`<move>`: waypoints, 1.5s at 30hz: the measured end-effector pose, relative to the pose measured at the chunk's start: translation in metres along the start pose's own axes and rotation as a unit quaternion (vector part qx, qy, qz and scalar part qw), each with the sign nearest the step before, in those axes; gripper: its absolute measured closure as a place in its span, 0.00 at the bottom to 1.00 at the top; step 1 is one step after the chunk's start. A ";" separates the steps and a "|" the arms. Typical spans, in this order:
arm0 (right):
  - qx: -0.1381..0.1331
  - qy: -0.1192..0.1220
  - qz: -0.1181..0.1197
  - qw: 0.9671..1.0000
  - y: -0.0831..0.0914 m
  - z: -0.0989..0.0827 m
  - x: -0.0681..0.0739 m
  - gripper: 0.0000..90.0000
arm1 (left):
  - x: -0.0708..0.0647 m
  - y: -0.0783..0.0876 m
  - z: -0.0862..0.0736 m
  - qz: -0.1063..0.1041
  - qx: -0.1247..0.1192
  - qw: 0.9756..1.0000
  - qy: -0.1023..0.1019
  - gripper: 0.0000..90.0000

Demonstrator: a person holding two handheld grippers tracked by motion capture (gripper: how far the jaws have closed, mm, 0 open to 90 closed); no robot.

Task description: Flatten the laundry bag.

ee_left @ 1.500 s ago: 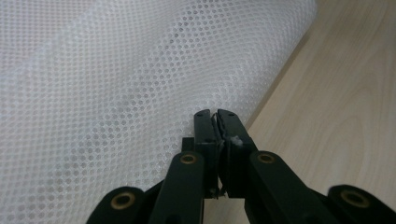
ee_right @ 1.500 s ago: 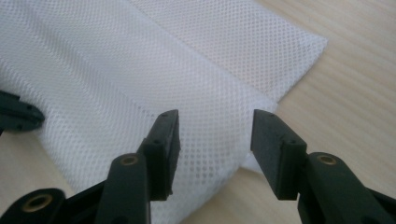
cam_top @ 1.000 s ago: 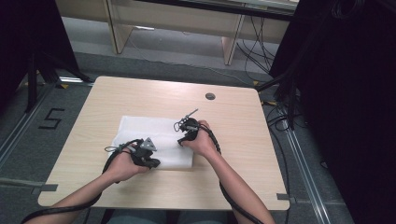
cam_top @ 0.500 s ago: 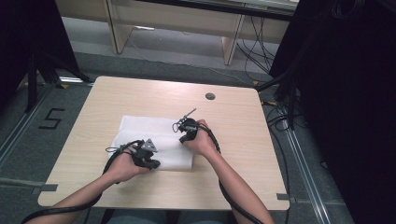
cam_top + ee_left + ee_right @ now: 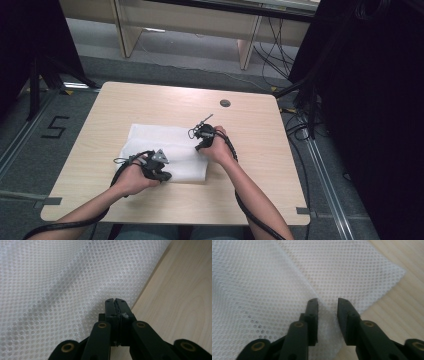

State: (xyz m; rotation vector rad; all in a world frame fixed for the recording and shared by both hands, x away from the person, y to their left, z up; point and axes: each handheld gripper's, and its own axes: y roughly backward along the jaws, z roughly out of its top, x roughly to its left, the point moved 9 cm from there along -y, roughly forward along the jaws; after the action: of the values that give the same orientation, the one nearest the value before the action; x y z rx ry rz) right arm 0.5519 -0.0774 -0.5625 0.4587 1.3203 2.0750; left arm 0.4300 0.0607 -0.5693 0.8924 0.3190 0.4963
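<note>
White mesh cloth (image 5: pixel 165 150) is lying flat in the middle of the wooden table (image 5: pixel 260 165), a little toward the person's side, as the high view is showing. The left gripper (image 5: pixel 161 176) is resting at the near edge of the cloth, at its left part, with the grey three-cornered plate on top of it, and the person's left hand (image 5: pixel 131 179) is holding it from behind. The right gripper (image 5: pixel 199 146) is sitting at the right part of the cloth, close to its right edge, and the right hand (image 5: pixel 218 149) is gripping it. A black cable is trailing from each gripper along the forearm toward the bottom of the view. A small dark round cap (image 5: pixel 225 103) is sitting in the table near the far edge, well apart from the cloth.

Going to the left gripper view, the left gripper (image 5: pixel 116 302) is having its jaws pressed together, and a thin bit of the cloth (image 5: pixel 62 282) is showing white between them, so they are pinching the cloth at its edge. The bare table (image 5: pixel 185 295) is lying at the right of that edge.

Going to the right gripper view, the right gripper (image 5: pixel 327 303) is standing with a narrow gap between its jaws, which have just been opening again. A folded edge of the cloth (image 5: pixel 262 285) is running into this gap, but the pads are not pressing on it. A second layer of the cloth is lying under the fold and is ending in a corner on the table (image 5: pixel 402 305).
</note>
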 end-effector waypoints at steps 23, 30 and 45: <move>-0.049 0.022 0.019 0.998 0.063 0.016 0.027 1.00 | 0.001 0.001 -0.002 0.002 0.008 1.000 0.001 0.99; -0.084 0.026 0.018 0.996 0.088 0.020 0.031 1.00 | 0.001 0.005 0.002 0.004 -0.003 1.000 0.004 0.99; -0.119 0.039 0.029 0.992 0.120 0.017 0.043 1.00 | 0.002 0.000 0.003 0.019 -0.009 0.999 0.039 0.99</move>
State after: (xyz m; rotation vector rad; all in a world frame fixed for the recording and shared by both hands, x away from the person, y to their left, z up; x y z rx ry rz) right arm 0.4918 -0.0729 -0.4493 0.3174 1.0943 2.2842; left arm 0.4331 0.0602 -0.5675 0.8641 0.3681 0.5686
